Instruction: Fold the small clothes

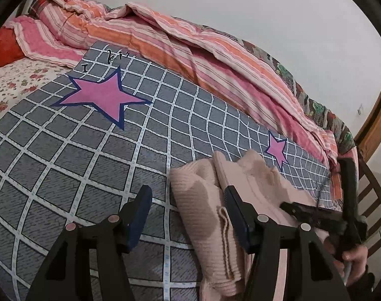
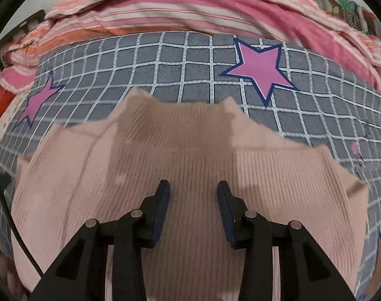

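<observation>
Left wrist view, from left to right: a floral sheet (image 1: 12, 85) at the far left edge, beside a grey checked blanket (image 1: 65, 150) printed with white grid lines and pink stars (image 1: 102, 97); behind it, along the far side of the bed, a bundled pink-and-orange striped quilt (image 1: 190, 50). The left gripper (image 1: 188, 200) stands with its jaws wide apart and nothing between them; its left finger is over bare blanket, while its right finger lies against the edge of the pink ribbed knit garment (image 1: 205, 213). The garment rests on the blanket at lower right, gathered into thick layers. Farther right, the right gripper (image 1: 301, 208) appears side-on, low over the garment, held by a hand (image 1: 353, 255) at the frame's edge; a wooden door (image 1: 376, 125) stands behind. Right wrist view, from left to right: a pink star (image 2: 37, 100) on the blanket (image 2: 165, 57) at left, then the knit garment (image 2: 190, 150) spread broadly across the lower half of the frame, its far edge uneven with small raised corners. The right gripper (image 2: 193, 188) sits directly above the garment's middle, jaws parted by a moderate gap and closed on nothing; whether the fingertips touch the knit cannot be told. A second pink star (image 2: 260, 67) lies on the blanket beyond the garment at upper right, with the striped quilt (image 2: 190, 7) across the top.
</observation>
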Demonstrator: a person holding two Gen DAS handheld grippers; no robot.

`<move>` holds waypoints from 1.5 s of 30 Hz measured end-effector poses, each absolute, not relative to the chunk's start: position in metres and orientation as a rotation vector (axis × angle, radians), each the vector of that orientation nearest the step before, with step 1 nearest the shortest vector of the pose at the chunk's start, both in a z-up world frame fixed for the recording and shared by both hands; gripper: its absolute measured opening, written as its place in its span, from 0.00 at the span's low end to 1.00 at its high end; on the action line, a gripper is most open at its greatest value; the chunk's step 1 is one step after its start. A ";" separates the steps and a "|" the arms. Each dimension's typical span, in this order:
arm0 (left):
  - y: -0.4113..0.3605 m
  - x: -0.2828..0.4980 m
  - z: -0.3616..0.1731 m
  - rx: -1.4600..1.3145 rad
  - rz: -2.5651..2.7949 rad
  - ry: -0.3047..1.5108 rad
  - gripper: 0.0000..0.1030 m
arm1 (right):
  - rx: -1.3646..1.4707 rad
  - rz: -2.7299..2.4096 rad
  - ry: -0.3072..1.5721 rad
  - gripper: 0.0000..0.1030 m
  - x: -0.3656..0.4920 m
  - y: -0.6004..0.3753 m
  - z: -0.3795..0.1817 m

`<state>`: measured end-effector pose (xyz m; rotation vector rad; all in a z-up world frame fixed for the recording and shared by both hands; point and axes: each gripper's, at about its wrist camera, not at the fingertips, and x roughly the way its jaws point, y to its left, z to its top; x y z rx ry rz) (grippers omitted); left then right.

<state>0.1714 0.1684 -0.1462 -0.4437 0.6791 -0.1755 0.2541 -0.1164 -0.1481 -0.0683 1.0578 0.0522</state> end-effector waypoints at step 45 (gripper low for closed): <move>0.111 0.129 -0.174 -0.648 -0.254 0.712 0.48 | 0.104 0.102 0.831 0.35 0.022 -0.235 -0.113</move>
